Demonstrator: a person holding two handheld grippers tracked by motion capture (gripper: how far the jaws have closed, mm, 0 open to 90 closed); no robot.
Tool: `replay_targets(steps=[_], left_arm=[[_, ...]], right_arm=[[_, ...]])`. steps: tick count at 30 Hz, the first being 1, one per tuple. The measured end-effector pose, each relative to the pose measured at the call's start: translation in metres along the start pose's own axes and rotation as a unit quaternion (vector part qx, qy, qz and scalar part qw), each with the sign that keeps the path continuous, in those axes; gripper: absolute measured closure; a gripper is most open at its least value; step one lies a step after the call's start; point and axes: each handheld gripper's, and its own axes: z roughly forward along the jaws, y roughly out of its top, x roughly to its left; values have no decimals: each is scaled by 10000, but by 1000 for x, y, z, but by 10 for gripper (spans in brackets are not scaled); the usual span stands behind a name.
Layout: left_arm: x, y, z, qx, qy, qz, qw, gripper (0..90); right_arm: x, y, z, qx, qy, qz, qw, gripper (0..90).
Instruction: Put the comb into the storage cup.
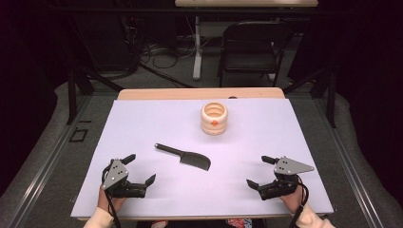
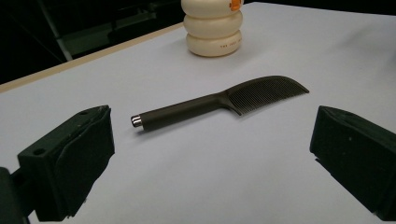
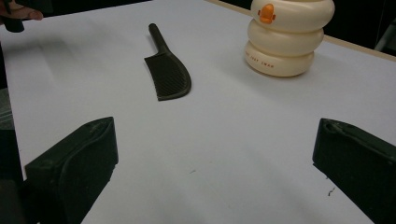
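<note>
The comb point(image 1: 184, 156) is matt black all over, with fine parallel ridges of teeth across its blade and a small silver cap at the handle's end. The holder point(image 1: 214, 118) is cream, built of stacked rounded rings, with an orange duck-bill mark on its front and faint orange lettering on the lowest ring. The worktop point(image 1: 142, 128) is pale lilac-white with a light wood far edge. Both grippers have black jaws and grey plates: left gripper point(image 1: 141, 168), right gripper point(image 1: 257, 171).
</note>
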Motion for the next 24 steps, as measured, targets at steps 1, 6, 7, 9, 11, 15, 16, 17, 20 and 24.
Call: replay_targets(steps=[1,6,7,9,11,15,16,17,20,24], left_arm=[[0,0,0,-10,-4,-7,10000,0],[2,0,2,33,3,-23,10000,0],[3,1,3,48,14,6,10000,0],[4,1,4,67,31,-20,10000,1],[6,2,5,78,68,-39,9999,1],[11,4,10,141,137,-76,9998,2],[12,5,12,173,172,-71,9997,2],[13,5,14,203,176,-82,9996,2],[16,7,19,264,168,-135,9994,1],[16,12,29,336,161,-62,9993,0]], right_arm=[[0,0,0,0,0,0,10000,0],[0,0,1,54,21,-4,10000,0],[0,0,1,55,25,-23,10000,0],[0,0,2,82,17,-20,10000,0],[0,0,3,90,20,-19,10000,0],[0,0,4,111,36,-26,9999,0],[0,0,4,111,36,-26,9999,0],[-1,-1,4,134,40,-30,9999,0],[-1,-1,4,154,37,-16,9999,0],[-1,-1,5,155,47,-30,9999,0]])
